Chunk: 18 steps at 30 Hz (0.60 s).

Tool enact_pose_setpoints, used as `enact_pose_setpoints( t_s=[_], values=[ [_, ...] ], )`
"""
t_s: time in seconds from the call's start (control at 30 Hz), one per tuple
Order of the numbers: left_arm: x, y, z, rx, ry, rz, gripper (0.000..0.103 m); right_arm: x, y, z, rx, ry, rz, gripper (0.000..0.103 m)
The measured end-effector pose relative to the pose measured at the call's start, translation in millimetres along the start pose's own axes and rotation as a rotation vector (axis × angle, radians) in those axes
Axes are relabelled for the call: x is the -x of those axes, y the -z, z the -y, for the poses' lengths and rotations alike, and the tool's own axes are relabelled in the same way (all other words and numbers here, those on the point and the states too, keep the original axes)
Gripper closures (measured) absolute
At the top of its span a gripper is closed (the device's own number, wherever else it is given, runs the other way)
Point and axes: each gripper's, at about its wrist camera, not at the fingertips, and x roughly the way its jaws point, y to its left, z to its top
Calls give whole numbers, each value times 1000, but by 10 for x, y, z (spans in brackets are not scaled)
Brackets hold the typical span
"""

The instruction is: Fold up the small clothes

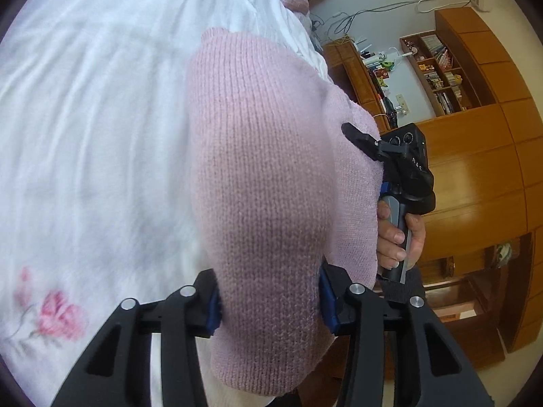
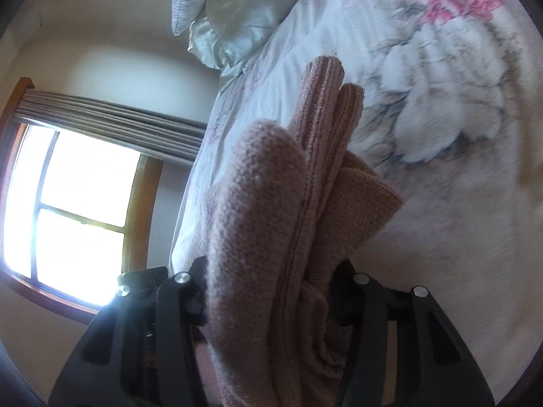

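While both claws grip it, the pink knitted sweater [image 1: 271, 183] hangs bunched above the white floral bedspread [image 1: 88, 129]: the left claw [image 1: 269, 305] pinches a thick fold between its blue pads, and the right claw [image 2: 271, 291] clamps stacked ribbed layers rising ahead of its fingers.

knit garment [image 1: 271, 176]: pale pink, ribbed | bedspread [image 1: 95, 118]: white, pink rose print with grey leaves | pillow [image 2: 237, 17]: silvery | cabinets [image 1: 475, 169]: orange-brown wood

A pink sweater [image 1: 264, 176] of ribbed wool-like knit (fuzzy, matt) is seen against smooth white cotton-like bedding [image 1: 95, 118]; glossy varnished wood is shown by the cabinets [image 1: 475, 176].
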Motion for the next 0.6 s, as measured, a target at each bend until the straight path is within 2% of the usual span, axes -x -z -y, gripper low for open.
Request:
enact_pose_setpoints(
  t_s=[0.13,0.23,0.3,0.37,0.4,0.43,0.47,0.53,0.6],
  values=[
    [761,468,-257,41,-20,75,57,-597,296,-485,40,-77,-67,55],
    [1097,866,-548,103,-30,110,57,-1103,527,-739,68,-92,-140,54],
    [1131,1094,-824,161,-29,109,57,-1431,645,-802,88,-58,-188,53],
    [995,1247,-1078,222,-48,107,53,-1716,714,-733,75,33,-234,44],
    [907,1309,-1193,250,-54,103,50,-1799,732,-680,61,101,-240,35],
    [863,1370,-1303,267,-37,106,44,-1805,736,-630,42,148,-227,28],
    [857,1401,-1324,273,-19,120,42,-1741,740,-612,25,148,-211,27],
    [947,1409,-1261,263,-18,139,37,-1426,750,-628,-11,114,-140,20],
    [1223,1423,-1150,210,-60,209,33,-1046,763,-696,-17,82,-42,19]
  ],
)
